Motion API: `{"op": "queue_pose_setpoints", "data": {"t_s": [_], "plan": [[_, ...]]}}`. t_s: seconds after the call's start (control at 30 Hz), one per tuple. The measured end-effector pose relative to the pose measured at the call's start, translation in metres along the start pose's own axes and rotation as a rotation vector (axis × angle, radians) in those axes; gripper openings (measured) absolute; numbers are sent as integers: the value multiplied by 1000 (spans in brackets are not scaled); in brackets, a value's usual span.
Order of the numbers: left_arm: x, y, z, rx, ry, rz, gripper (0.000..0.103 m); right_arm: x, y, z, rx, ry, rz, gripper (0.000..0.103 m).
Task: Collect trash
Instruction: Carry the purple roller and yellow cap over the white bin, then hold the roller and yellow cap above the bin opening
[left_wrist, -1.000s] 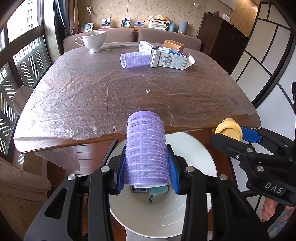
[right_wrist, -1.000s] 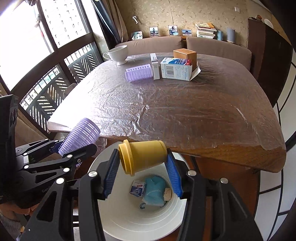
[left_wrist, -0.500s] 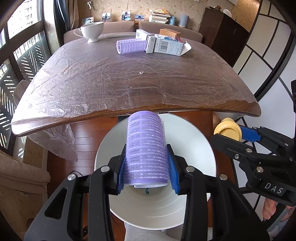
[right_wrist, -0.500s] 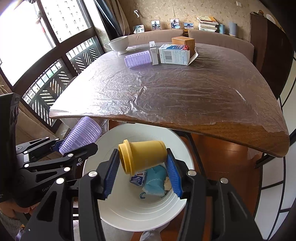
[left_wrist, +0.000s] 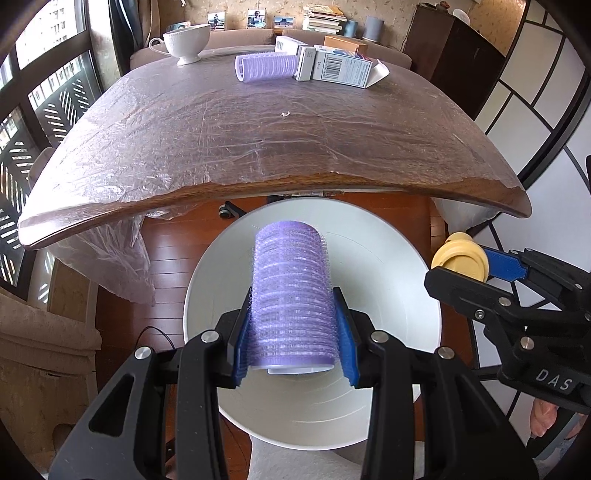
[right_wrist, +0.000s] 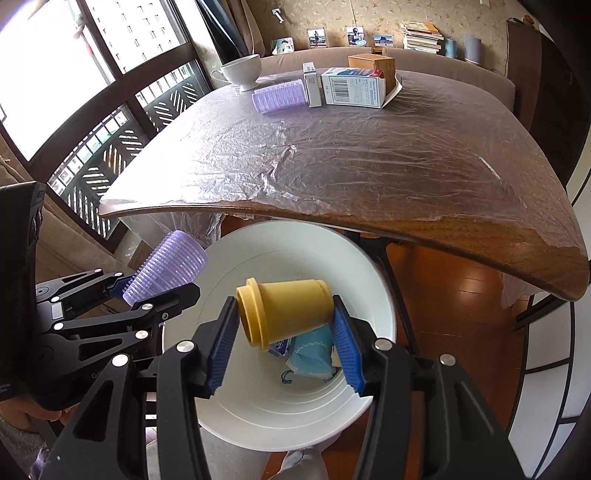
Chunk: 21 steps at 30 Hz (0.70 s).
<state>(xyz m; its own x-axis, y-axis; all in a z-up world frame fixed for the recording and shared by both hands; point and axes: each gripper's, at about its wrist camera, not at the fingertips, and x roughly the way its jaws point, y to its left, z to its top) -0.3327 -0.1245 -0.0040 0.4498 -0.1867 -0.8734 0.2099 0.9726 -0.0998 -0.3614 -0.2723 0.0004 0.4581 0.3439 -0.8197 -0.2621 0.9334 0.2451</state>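
**Both loads poised over the bin**

The left gripper (left_wrist: 291, 332) has its fingers clamped on a purple hair roller (left_wrist: 291, 295), held lengthwise above the white waste bin (left_wrist: 388, 258), which sits on the floor just below the counter (left_wrist: 258, 140) edge. The right gripper (right_wrist: 284, 332) has its fingers clamped on a yellow plastic cup (right_wrist: 286, 314), lying on its side with its rim toward 9 o'clock, also over the bin's mouth (some blue and white scraps (right_wrist: 310, 350) already lie at the bottom).

The risks, as I judge them: the roller's bristly surface may cling to the ribbed finger pads, so opening might not free it cleanly, and a shake could fling it past the rim. In the right wrist view the roller hangs at 9 o'clock, close to the bin's rim rather than over its centre, so a drop from there might clip the edge and roll onto the floor. The cup, being round, could bounce off the wall.

Further out at 12 o'clock on the counter wait a second roller (left_wrist: 266, 68), several cartons (left_wrist: 341, 66) and a white teacup (left_wrist: 183, 40).
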Motion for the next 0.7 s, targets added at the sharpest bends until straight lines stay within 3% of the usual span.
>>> {"op": "queue_pose_setpoints", "data": {"t_s": [0.7], "plan": [[25,4,-4,-14,66,21,40,25,-1,-4,-29,69,7,49]]}}
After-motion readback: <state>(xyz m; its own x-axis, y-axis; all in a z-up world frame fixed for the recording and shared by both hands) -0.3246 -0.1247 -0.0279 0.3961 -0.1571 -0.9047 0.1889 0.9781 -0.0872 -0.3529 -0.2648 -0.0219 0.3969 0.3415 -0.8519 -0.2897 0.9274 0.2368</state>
